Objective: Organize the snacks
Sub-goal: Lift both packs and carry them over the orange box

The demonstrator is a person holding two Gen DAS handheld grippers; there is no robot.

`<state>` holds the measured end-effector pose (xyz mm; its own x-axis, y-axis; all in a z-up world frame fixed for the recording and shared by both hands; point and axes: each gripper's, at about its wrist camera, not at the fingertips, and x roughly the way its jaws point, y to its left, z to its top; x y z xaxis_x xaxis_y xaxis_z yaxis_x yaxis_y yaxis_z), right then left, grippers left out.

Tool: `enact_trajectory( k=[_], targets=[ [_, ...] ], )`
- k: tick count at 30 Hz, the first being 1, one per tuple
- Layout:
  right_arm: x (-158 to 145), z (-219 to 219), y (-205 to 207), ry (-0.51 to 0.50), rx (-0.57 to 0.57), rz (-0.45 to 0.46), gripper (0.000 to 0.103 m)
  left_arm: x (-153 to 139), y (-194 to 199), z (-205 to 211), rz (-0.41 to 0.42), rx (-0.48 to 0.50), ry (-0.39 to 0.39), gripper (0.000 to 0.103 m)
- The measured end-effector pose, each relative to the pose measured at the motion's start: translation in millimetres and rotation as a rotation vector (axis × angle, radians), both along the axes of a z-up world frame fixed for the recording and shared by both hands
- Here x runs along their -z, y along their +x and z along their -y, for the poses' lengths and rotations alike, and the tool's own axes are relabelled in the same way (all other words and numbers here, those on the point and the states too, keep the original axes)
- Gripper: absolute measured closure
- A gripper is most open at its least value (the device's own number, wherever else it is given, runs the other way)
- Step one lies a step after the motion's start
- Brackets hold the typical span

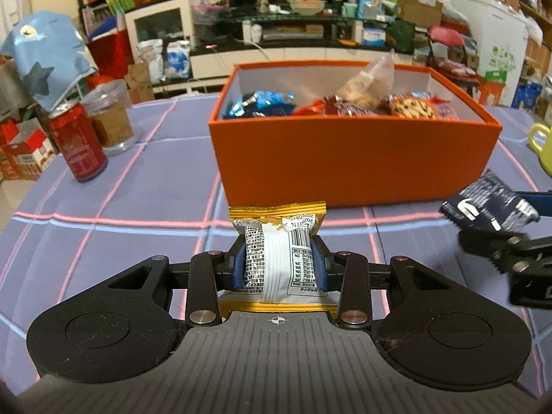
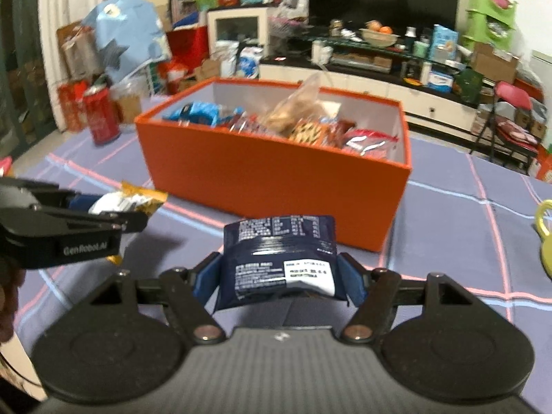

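Note:
An open orange box holding several snack packets stands on the checked tablecloth ahead. My left gripper is shut on a white and gold snack packet, held above the cloth in front of the box; it also shows at the left of the right wrist view. My right gripper is shut on a dark navy snack packet, held to the right of the left one; it shows at the right edge of the left wrist view.
A red soda can and a clear plastic cup stand left of the box. A yellow-green mug sits at the right. The purple checked tablecloth covers the table. Cluttered shelves lie beyond.

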<state>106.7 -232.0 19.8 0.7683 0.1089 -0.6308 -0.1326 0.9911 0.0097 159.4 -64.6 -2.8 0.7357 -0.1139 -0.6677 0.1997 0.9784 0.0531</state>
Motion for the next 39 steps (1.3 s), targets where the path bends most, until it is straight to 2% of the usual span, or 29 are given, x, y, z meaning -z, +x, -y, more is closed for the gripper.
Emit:
enact_trajectory(
  k=[5,16,27,39],
  targets=[
    [-14.8,-0.7,-4.3,0.011,0.075,0.034,0.031,-3.7,0.6,-2.4,0.009,-0.018,-0.004,0.093],
    [-26.2,-4.5,-3.8,0.019,0.176,0.019,0.031,-9.3,-3.7,0.2,0.020,-0.025,-0.023,0.093],
    [-29.7,-7.0,-6.3,0.022,0.177,0.026,0.030,-9.9,-2.5,-0.7,0.023,-0.059,-0.008,0.093],
    [-33.2,-13.2,-10.1,0.020,0.144,0.033,0.030,-13.1,-2.8,-1.5,0.025,-0.047,-0.020,0.093]
  ],
)
